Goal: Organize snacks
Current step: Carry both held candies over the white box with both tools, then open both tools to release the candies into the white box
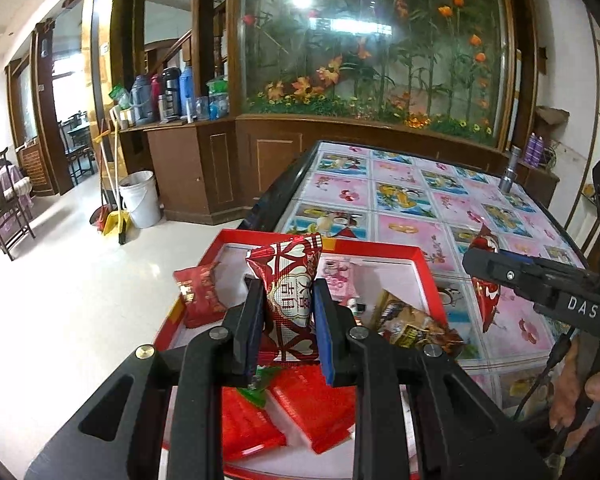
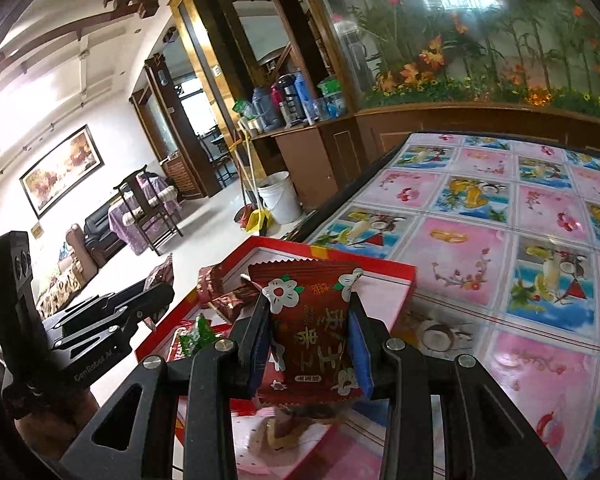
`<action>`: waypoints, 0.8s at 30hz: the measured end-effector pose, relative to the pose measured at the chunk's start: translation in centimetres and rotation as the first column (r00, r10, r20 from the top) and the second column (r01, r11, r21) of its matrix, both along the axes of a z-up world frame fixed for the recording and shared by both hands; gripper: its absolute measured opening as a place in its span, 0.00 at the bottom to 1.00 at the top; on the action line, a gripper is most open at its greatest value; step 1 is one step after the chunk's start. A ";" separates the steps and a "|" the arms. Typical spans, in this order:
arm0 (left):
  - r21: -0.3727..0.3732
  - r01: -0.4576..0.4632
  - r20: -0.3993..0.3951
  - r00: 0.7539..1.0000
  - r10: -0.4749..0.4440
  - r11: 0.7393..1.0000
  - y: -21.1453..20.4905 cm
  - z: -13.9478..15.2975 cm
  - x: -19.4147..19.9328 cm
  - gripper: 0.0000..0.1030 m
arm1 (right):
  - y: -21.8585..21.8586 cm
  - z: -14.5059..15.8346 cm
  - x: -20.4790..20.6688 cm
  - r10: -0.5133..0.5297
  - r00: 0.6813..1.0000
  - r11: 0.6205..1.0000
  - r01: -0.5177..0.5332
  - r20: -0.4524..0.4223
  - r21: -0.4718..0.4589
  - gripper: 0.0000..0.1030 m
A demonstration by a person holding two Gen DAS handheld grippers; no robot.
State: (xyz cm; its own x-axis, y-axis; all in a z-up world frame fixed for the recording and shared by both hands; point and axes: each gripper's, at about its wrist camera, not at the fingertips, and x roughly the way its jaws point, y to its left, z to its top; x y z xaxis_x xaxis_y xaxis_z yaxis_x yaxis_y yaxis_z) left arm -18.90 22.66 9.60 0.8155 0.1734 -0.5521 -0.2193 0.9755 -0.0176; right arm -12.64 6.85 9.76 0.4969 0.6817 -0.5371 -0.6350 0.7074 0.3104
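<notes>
Left hand-held gripper point(image 1: 286, 300): jaws clamped on a red-and-white lattice-print snack packet point(image 1: 290, 280), held upright, long axis running up along the fingers. It hangs over the red-rimmed, white-lined cardboard box point(image 1: 416, 258) that sits at the edge of the tabletop point(image 1: 412, 192) with its fruit-and-flower plastic cover.

Right hand-held gripper point(image 2: 310, 324): jaws closed on a dark red crinkle-edged snack packet with white flowers point(image 2: 314, 320), also upright between the pads, over the right part of the same box.

Inside the box: a dark red foil packet point(image 1: 198, 294) at the far left, a brown-and-yellow wrapped snack point(image 1: 414, 322) to the right, flat bright red packets point(image 1: 308, 408) in the near section, directly under the left gripper.

Key relation: both packets are already above the box, so each drop is downward, not across. Left hand is nearer the left compartments, right hand nearer the right side. Which compartment suits each packet is a guess; matching by wrapper colour seems likely
</notes>
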 end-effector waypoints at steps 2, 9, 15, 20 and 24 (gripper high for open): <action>0.002 0.009 -0.001 1.000 -0.009 1.000 -0.4 0.0 0.2 0.20 | -0.6 0.0 0.3 -0.011 1.000 1.000 0.011 -0.006 0.005 0.36; 0.005 0.008 -0.008 1.000 -0.008 1.000 -0.5 -0.2 0.2 0.20 | -0.5 0.1 0.2 -0.005 1.000 1.000 0.005 -0.021 0.016 0.36; -0.011 0.000 -0.020 1.000 0.000 1.000 0.1 -0.9 0.4 0.20 | 1.4 -0.6 -0.2 0.028 0.999 1.000 -0.028 -0.031 -0.008 0.36; -0.019 0.003 -0.035 0.999 -0.004 1.000 0.5 -1.5 0.5 0.20 | 3.3 -1.0 0.0 0.053 0.998 0.998 -0.054 -0.039 -0.022 0.36; -0.024 -0.002 -0.034 0.999 0.001 1.000 1.0 -1.7 0.4 0.20 | 4.8 -1.1 0.2 0.065 0.997 0.997 -0.066 -0.032 -0.039 0.36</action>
State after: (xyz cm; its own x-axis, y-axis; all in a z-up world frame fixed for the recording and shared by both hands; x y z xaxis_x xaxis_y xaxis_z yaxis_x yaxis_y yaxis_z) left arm -18.54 23.68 7.89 0.7960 0.1614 -0.5834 -0.2220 0.9745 -0.0333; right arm -12.46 11.65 8.64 0.4345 0.6899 -0.5790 -0.6709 0.6768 0.3030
